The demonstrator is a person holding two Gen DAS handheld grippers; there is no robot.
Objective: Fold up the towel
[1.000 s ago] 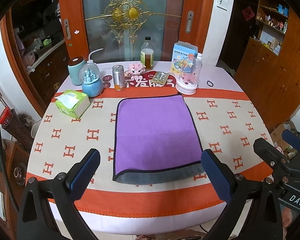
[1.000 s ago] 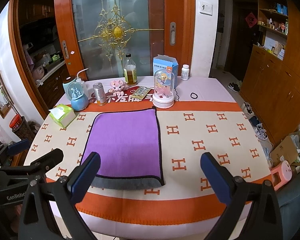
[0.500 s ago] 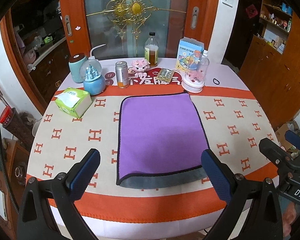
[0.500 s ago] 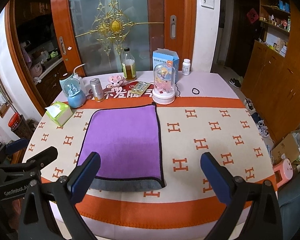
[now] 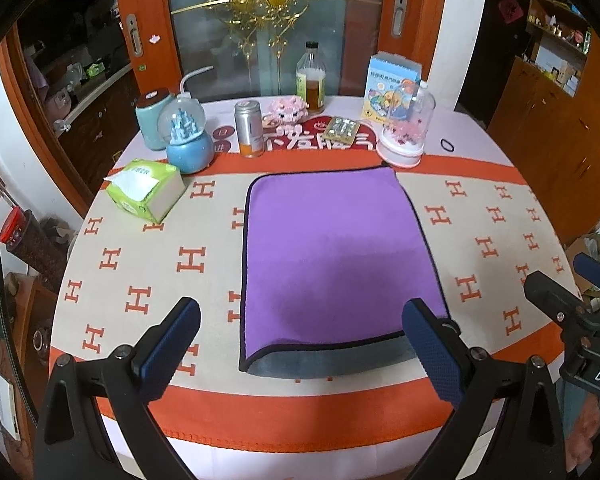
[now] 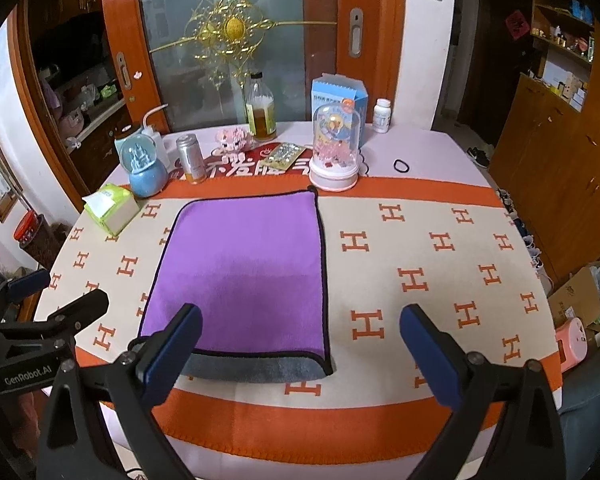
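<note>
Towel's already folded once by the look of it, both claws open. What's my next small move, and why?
Probably lower the right claw onto the towel's near right corner. The grey underlayer shows along the near edge, so the fold looks uneven, and both claws, left too, hang open, holding nothing.

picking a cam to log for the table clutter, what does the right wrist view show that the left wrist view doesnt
Only the right wrist view: a small white pill bottle in plain sight beside the blue carton, a pink pig-shaped object low past the table's right edge, and the left gripper at its left edge.

Only the left wrist view: the right gripper at its right edge.

Both: the folded purple towel with a grey layer showing at its near edge, the green tissue pack, the silver can, and the black hair tie. Both grippers' fingers are open.
</note>
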